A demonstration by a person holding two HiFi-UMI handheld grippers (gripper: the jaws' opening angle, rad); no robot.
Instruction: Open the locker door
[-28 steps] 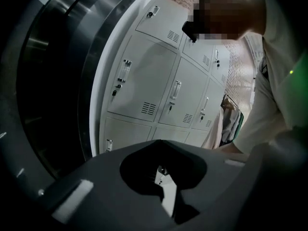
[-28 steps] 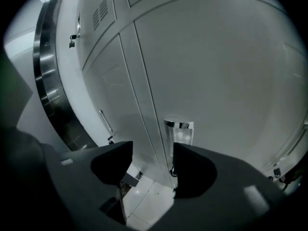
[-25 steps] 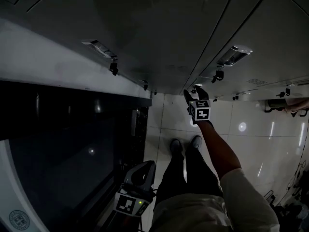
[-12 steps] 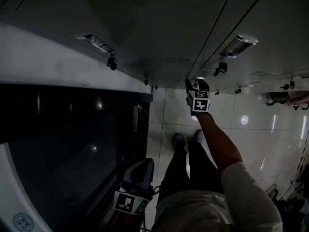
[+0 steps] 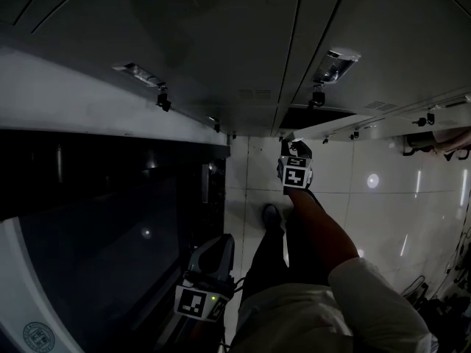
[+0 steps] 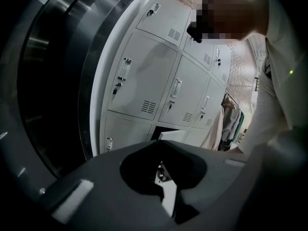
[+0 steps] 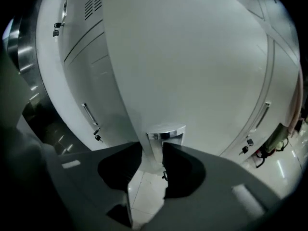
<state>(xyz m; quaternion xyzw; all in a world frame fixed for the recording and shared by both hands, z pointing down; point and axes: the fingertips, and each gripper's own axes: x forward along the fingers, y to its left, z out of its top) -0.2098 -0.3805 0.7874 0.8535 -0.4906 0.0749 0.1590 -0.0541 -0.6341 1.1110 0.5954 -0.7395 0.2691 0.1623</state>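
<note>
A bank of white metal lockers [image 5: 243,43] rises in front of me. My right gripper [image 5: 293,145] reaches out to a low locker door [image 7: 192,57]. Its jaws are closing on the door's chrome handle [image 7: 166,131] and the door edge fills the gap between them. That door stands slightly ajar, with a dark gap [image 5: 309,115] showing behind it; in the left gripper view it is the bottom-row door [image 6: 169,134]. My left gripper [image 5: 221,247] hangs low by my leg, away from the lockers. Its jaws [image 6: 162,146] are together with nothing held.
A dark glass-fronted panel [image 5: 96,226] with a curved metal frame stands close on my left. Neighbouring locker doors carry upright handles and small key locks [image 7: 98,137]. Clothes hang at the far right [image 6: 231,117]. Glossy white floor tiles [image 5: 383,197] lie below.
My right gripper has slid slightly left and down along the lockers. A dark gap has appeared at the low locker as its door came ajar. The left gripper has hardly moved.
</note>
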